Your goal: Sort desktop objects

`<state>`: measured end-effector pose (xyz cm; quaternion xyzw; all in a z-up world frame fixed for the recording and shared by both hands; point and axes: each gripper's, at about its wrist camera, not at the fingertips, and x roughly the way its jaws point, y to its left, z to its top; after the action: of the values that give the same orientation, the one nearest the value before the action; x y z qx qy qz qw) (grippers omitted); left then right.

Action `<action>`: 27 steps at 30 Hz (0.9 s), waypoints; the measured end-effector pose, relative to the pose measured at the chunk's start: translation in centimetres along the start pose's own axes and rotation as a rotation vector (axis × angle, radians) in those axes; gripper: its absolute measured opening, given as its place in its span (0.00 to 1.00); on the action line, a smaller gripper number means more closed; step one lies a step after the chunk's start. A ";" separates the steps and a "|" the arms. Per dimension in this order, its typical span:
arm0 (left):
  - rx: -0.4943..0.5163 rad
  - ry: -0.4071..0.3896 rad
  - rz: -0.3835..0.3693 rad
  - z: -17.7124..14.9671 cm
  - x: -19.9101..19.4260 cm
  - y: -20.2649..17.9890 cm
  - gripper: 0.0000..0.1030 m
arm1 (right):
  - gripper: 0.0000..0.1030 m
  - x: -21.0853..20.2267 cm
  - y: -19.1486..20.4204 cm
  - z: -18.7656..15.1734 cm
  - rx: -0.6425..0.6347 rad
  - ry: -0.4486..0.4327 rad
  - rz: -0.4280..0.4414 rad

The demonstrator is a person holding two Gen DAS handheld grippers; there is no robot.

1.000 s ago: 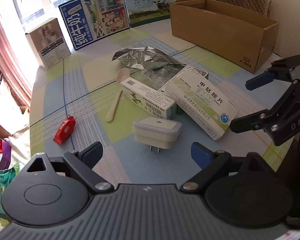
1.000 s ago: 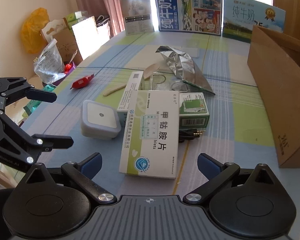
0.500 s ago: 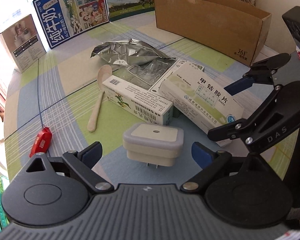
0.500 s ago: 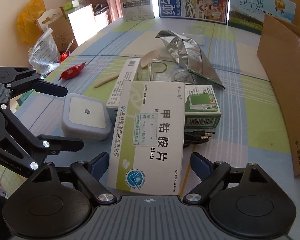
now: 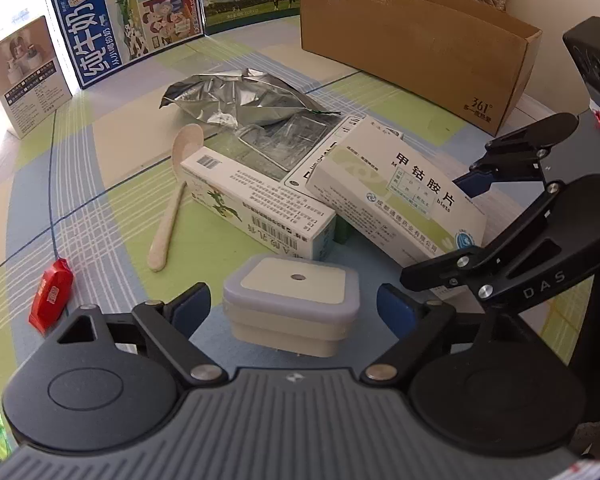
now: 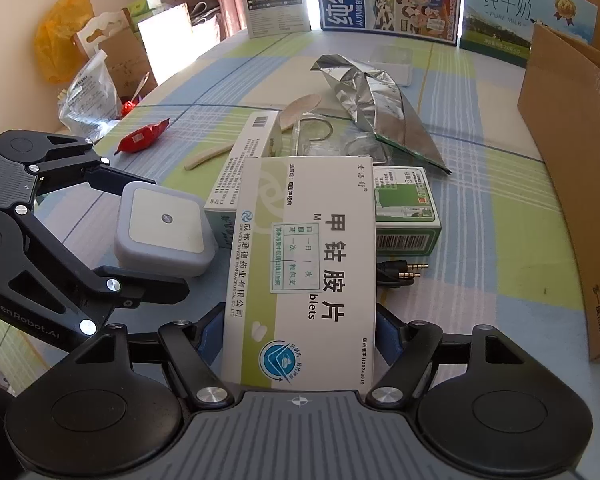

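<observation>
Medicine box (image 6: 304,264), white and pale green, black Chinese lettering, blue round logo

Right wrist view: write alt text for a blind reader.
The right gripper is closing its fingers around a white-and-green medicine box on a checked tablecloth. To its left, the left gripper straddles a square night light.

Right gripper (image 6: 300,340) blue pads mostly hidden behind the big white medicine box (image 6: 300,276), so pad contact can't be confirmed. Night light (image 5: 292,304) prongs hidden under its body at lower centre; green box (image 5: 342,234) only a sliver behind the cartons, cable (image 6: 396,272) mostly under the box. Cardboard box (image 6: 572,184) cut by right edge, small print on cartons unreadable.
</observation>
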<state>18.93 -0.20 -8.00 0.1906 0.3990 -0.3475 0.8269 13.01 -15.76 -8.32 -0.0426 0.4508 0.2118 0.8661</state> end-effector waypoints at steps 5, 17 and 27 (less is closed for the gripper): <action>-0.003 0.020 -0.004 0.2 0.3 -0.2 0.74 | 0.69 -0.2 -0.2 -0.1 -0.005 0.002 -0.003; -0.021 0.029 0.002 0.4 -0.5 -1.6 0.59 | 0.69 -1.6 -0.9 -1.0 -0.013 -0.003 -0.011; -0.043 0.036 0.014 0.7 -0.2 -2.6 0.63 | 0.69 -2.2 -1.6 -2.3 0.006 0.009 -0.031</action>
<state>17.33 -2.33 -7.50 0.1817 0.4197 -0.3293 0.8261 10.84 -18.50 -8.12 -0.0480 0.4547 0.1971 0.8672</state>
